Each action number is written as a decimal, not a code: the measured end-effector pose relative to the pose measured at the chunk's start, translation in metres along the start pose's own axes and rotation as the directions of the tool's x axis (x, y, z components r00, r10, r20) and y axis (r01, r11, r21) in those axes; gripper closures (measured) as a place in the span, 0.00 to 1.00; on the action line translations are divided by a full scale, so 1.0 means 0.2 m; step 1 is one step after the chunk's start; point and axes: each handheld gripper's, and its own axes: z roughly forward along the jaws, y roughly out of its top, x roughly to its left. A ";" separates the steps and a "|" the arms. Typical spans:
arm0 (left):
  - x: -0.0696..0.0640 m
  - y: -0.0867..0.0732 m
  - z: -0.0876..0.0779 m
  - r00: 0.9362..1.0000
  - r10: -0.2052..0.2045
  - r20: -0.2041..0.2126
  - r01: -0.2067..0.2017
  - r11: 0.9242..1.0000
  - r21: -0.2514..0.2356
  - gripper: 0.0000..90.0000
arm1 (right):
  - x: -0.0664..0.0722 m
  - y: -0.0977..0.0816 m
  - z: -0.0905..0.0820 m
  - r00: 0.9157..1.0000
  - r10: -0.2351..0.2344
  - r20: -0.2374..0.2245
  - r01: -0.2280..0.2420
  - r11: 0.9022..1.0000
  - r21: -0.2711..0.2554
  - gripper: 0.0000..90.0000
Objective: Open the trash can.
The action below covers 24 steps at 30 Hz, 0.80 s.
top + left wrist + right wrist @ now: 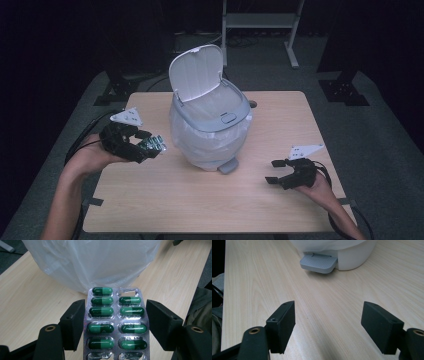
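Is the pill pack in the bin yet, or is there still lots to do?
Not yet. Done: the bin's lid stands open, and the bag lines the bin. In hand: the left gripper holds the pill pack between its jaws, beside the bin. Left to do: probably lift it over the opening and drop it in. The right gripper waits open, holding nothing.

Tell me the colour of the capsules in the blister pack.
Two-tone green, dark and lighter halves, capsules; clearest in the left gripper view.

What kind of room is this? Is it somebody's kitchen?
Probably not a kitchen; more likely a lab or recording studio. Black curtains hang around one wooden table, metal stands sit on grey carpet, and a small pedal bin stands alone.
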 end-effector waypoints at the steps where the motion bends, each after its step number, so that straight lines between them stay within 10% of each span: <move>1: 0.00 0.01 -0.01 1.000 0.000 0.001 0.000 1.000 -0.001 0.37 | 0.00 0.00 0.00 1.000 0.001 0.000 -0.001 1.000 0.000 0.29; 24: 0.02 0.22 -0.08 0.999 0.037 0.005 -0.037 0.999 -0.031 0.37 | -0.01 0.00 -0.02 1.000 0.010 0.002 -0.010 1.000 -0.018 0.29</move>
